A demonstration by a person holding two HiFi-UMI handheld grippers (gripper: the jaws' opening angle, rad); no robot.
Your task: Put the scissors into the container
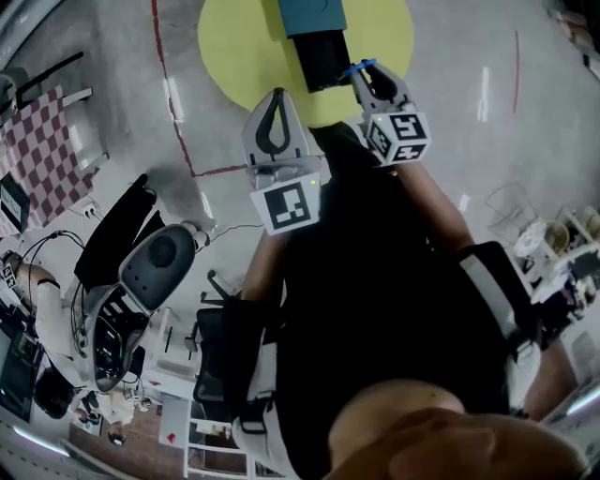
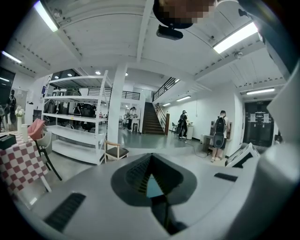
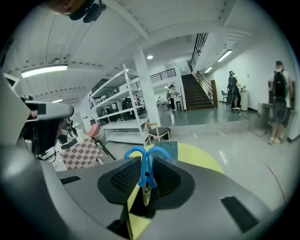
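The scissors (image 3: 146, 158) have blue loop handles and a pale blade that points back into the jaws. My right gripper (image 3: 146, 164) is shut on them, handles sticking out in front. In the head view the right gripper (image 1: 367, 75) is held over the edge of a yellow round surface (image 1: 234, 47), the scissors' blue handles (image 1: 359, 67) at its tip. A teal container (image 1: 311, 14) with a black block (image 1: 323, 58) beside it stands on that yellow surface, just beyond the right gripper. My left gripper (image 1: 275, 98) is alongside, shut and with nothing in it; so too in its own view (image 2: 151, 158).
A table with a red-checked cloth (image 1: 42, 150) stands at the left, beside a grey machine (image 1: 155, 262) and cables. White shelving (image 2: 75, 122), a wooden chair (image 2: 115, 151), stairs and standing people (image 2: 218, 133) fill the hall. A red line (image 1: 173, 112) marks the floor.
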